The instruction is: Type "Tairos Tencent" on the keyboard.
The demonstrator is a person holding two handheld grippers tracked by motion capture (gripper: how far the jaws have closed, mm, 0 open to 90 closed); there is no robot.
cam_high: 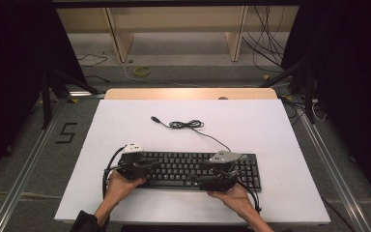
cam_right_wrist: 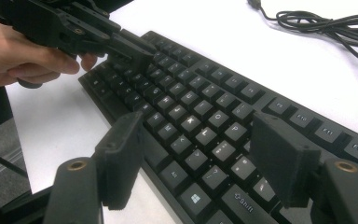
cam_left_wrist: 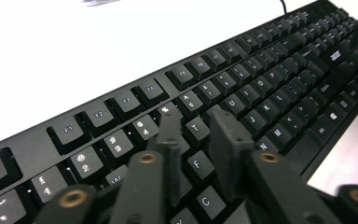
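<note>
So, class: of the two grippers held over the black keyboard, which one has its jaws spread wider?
The right gripper: its jaws stand far apart, spanning several keys of the keyboard. The left gripper has only a narrow gap, about one key wide.

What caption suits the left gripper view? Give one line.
Left claw, slightly parted, poised over the letter keys of a black plastic keyboard.

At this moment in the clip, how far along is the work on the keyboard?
Done: the keyboard lies flat on the white table, its cable loose and unplugged behind it.
In hand: both claws hover over the keys, the left claw narrowly parted above the R and T keys, the right claw wide open over the right-hand letter keys.
Left: neither claw grips anything yet, so any pressing or lifting apparently remains.
</note>
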